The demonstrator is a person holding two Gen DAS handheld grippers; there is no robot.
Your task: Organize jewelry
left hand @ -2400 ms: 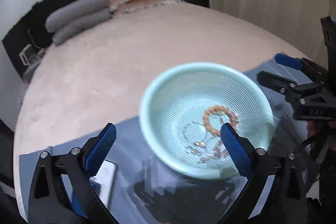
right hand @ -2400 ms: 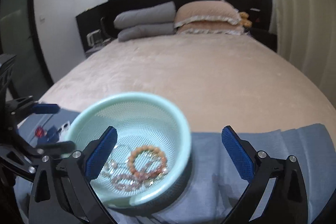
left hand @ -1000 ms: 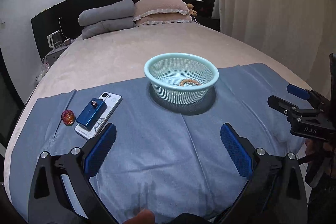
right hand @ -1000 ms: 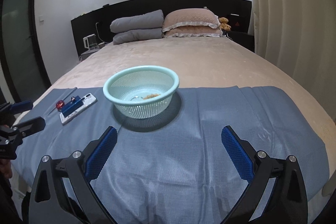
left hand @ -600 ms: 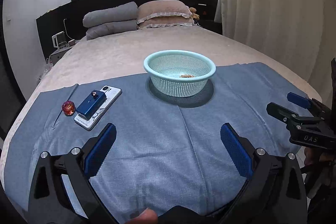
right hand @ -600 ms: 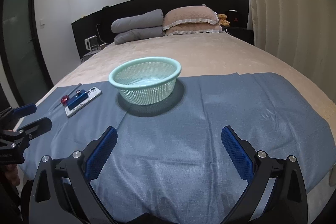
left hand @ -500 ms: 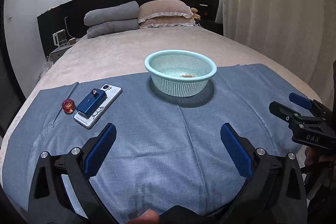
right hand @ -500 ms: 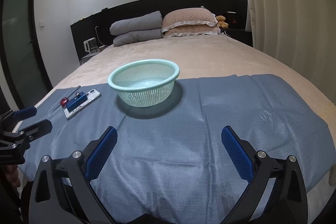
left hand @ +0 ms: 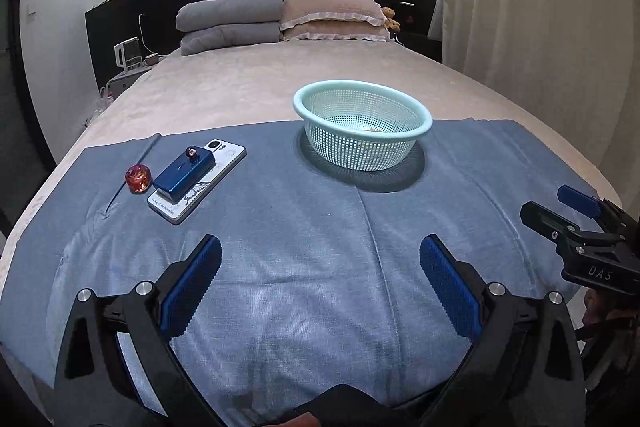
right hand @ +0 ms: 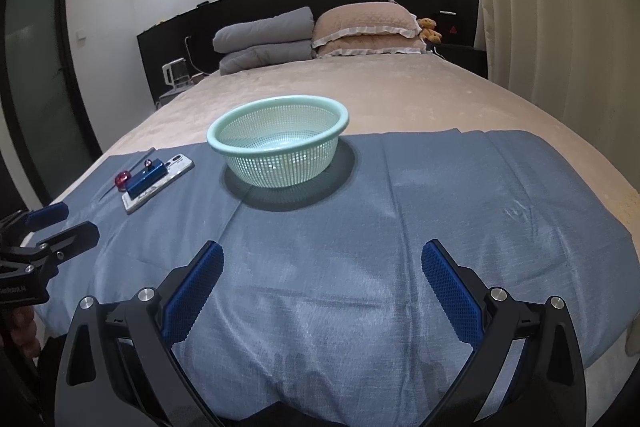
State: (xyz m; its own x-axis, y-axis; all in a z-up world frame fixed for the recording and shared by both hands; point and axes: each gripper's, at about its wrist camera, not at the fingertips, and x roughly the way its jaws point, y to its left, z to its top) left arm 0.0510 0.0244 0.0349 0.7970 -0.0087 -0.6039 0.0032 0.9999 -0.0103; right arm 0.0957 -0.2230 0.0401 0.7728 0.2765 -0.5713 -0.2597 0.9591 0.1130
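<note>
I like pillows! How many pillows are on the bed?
4: two grey pillows stacked left, two pink pillows stacked right. More may hide behind.

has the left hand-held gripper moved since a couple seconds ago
Yes. The left hand-held gripper has pulled back toward the foot of the bed: it was right over the mint basket, which now sits far ahead on the blue cloth.

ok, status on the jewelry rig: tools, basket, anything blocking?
Left tool and right tool open, empty. Mint basket upright on blue cloth, beads barely visible inside. Phone and blue box far left, path unblocked.
</note>
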